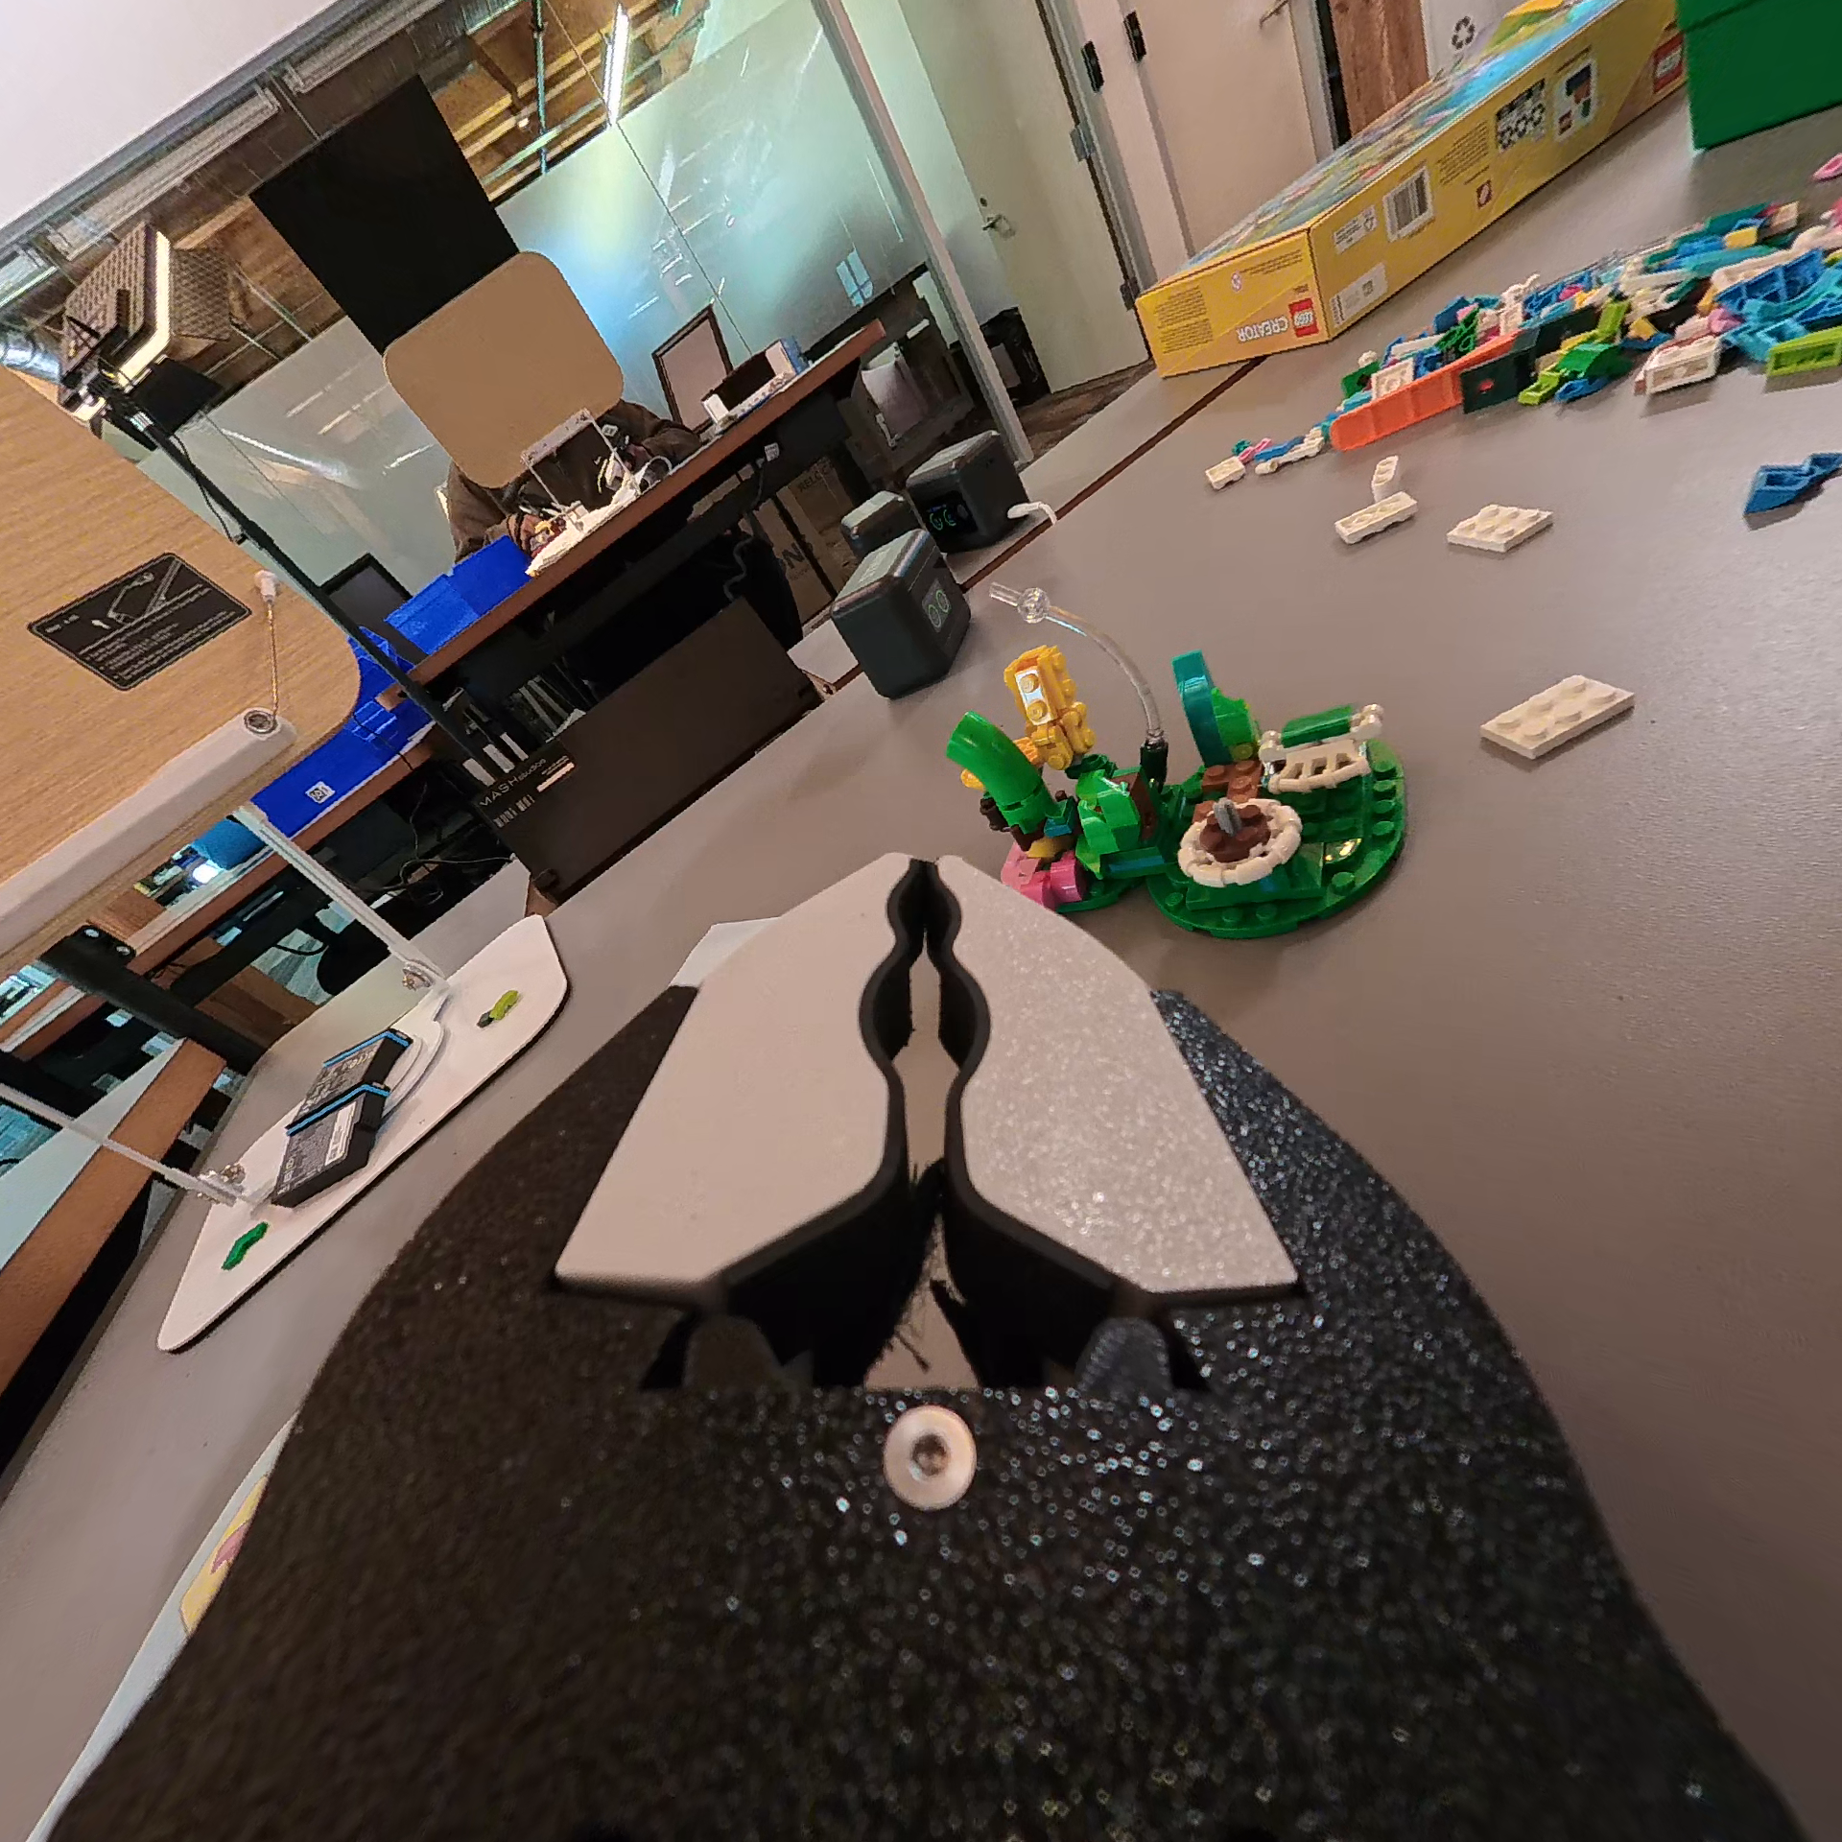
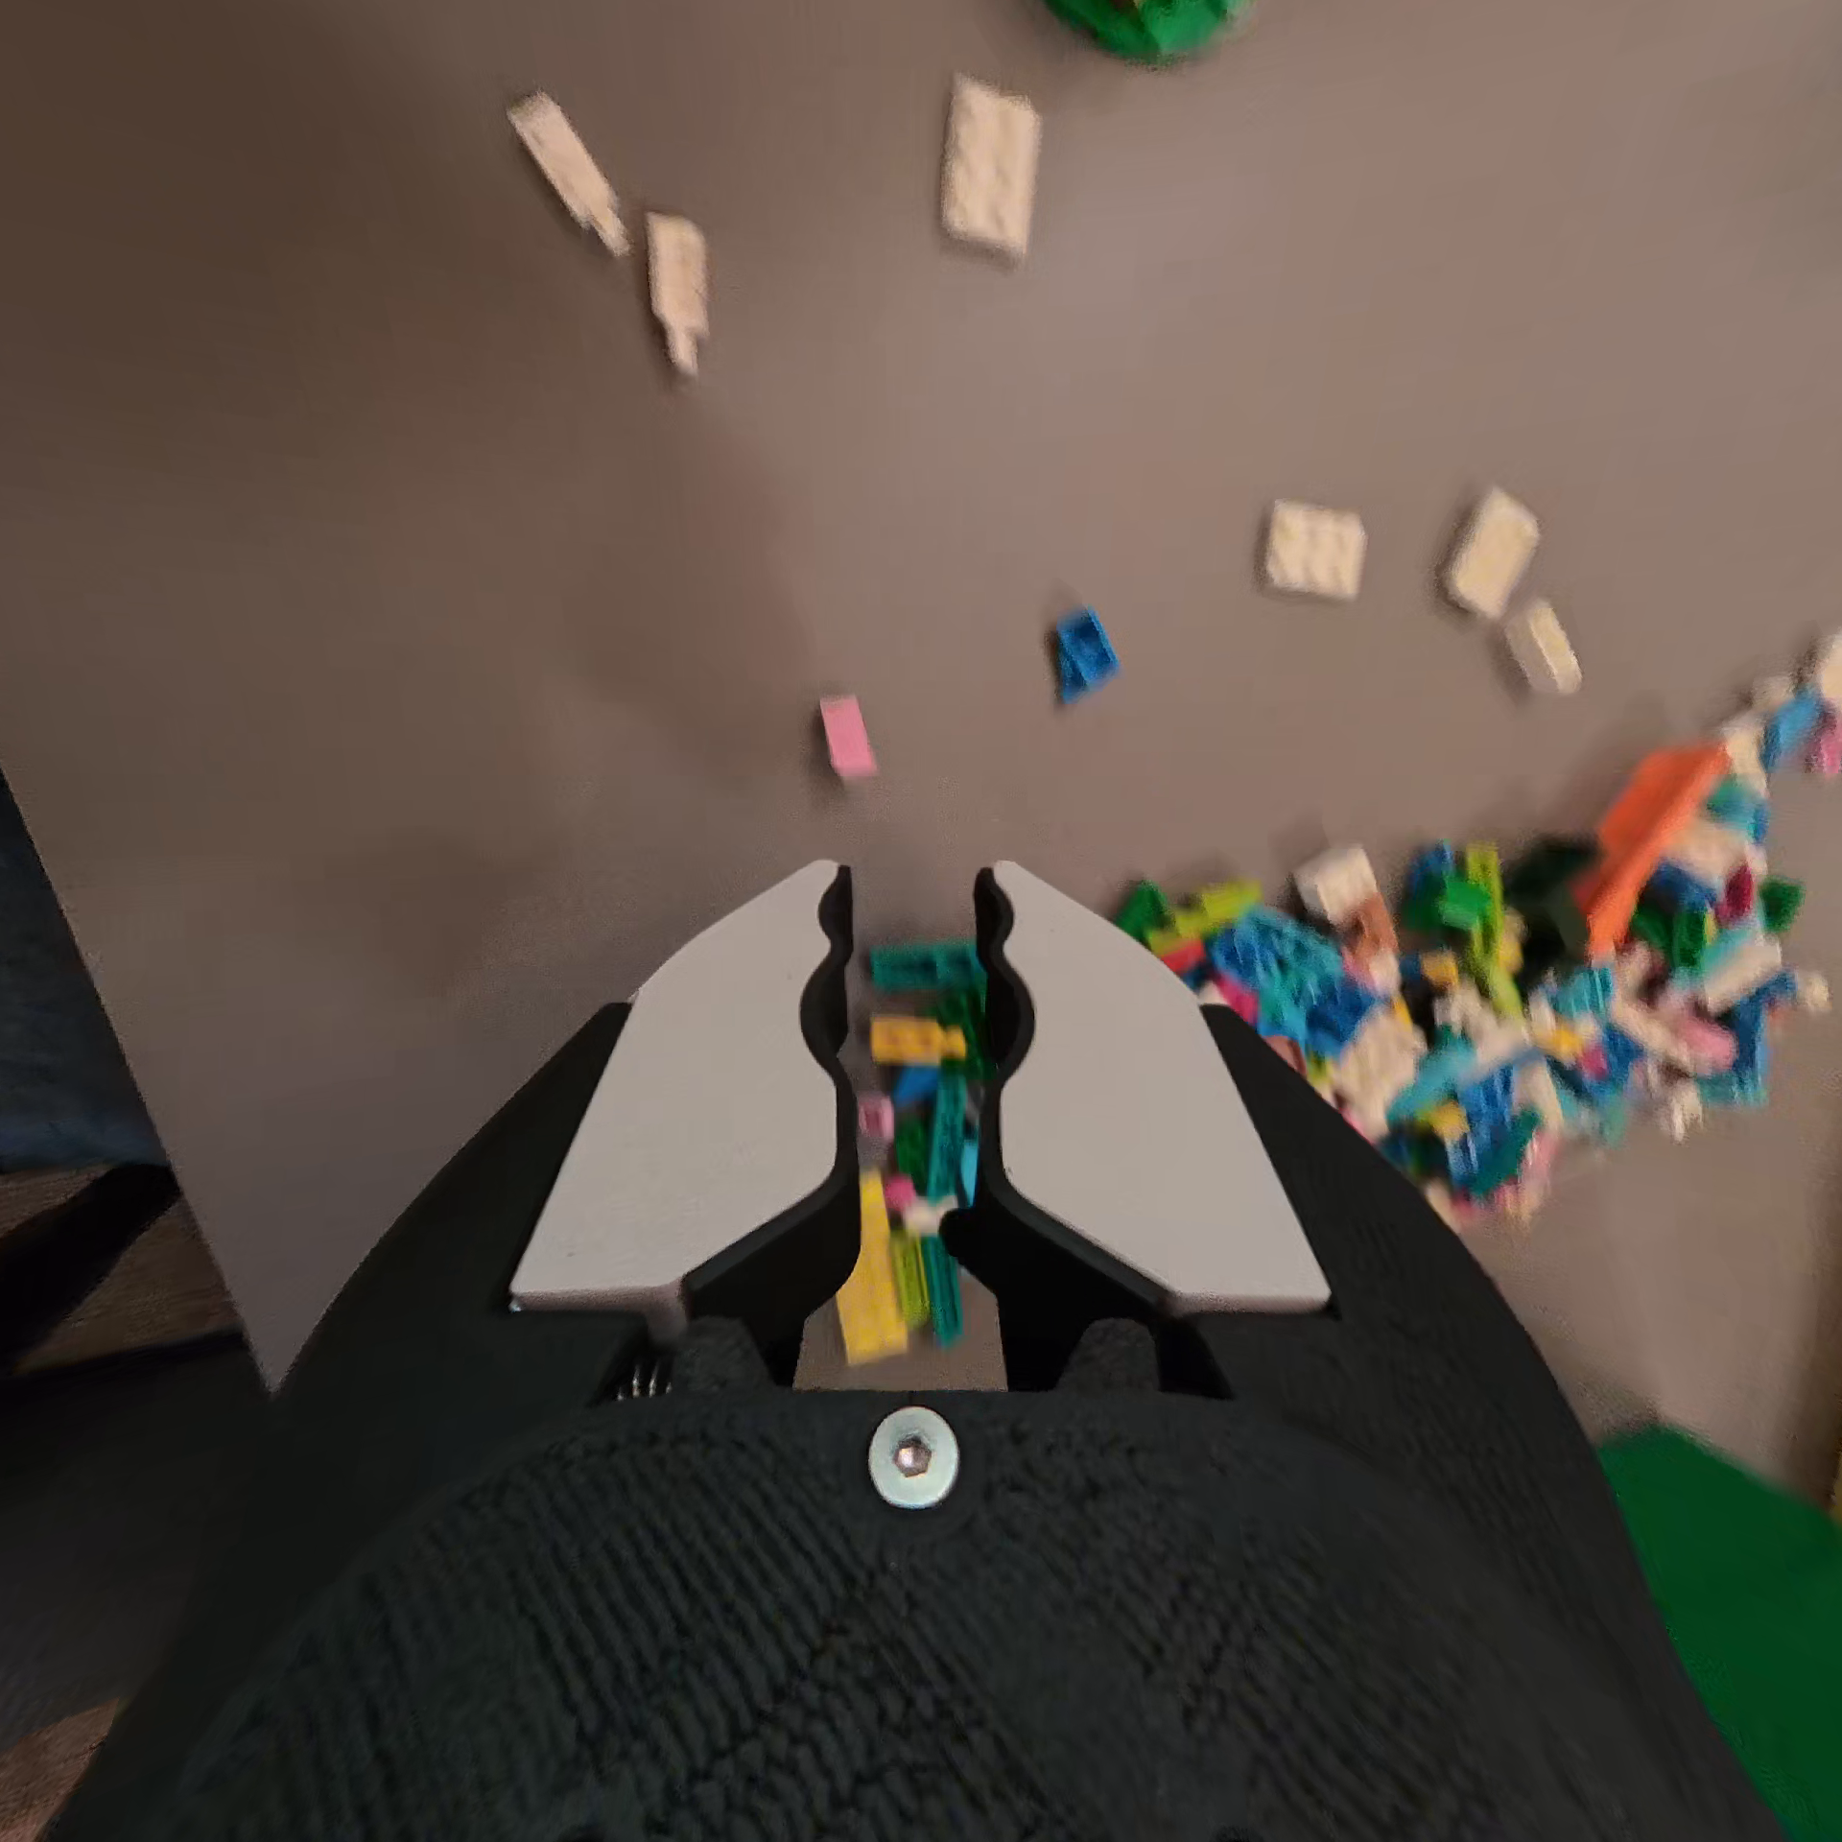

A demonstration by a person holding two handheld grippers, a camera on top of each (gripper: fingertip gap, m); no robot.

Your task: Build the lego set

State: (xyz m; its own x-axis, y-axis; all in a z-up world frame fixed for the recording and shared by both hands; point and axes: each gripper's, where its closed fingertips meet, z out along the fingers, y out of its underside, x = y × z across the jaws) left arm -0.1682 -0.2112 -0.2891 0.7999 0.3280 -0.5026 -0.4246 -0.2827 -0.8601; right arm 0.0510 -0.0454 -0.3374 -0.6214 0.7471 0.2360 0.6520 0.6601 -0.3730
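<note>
In the left wrist view a partly built lego model [image 1: 1206, 807] with a round green base, a yellow flower, a curved clear rod and a white fence stands on the grey table. My left gripper [image 1: 929, 879] is shut and empty, just short of the model and to its left. A pile of loose coloured bricks [image 1: 1635, 319] lies far right. In the blurred right wrist view my right gripper [image 2: 913, 882] is open and empty above the near end of the brick pile [image 2: 1475, 1037]. A pink brick [image 2: 847, 736] lies just ahead of it.
Loose white plates [image 1: 1555, 714] [image 2: 990, 167] and a blue piece [image 2: 1084, 650] lie scattered on the table. A yellow lego box [image 1: 1395, 199] lies at the back. A white tray with a black battery pack [image 1: 339, 1126] sits at the left. A green box [image 2: 1734, 1555] is at the lower right.
</note>
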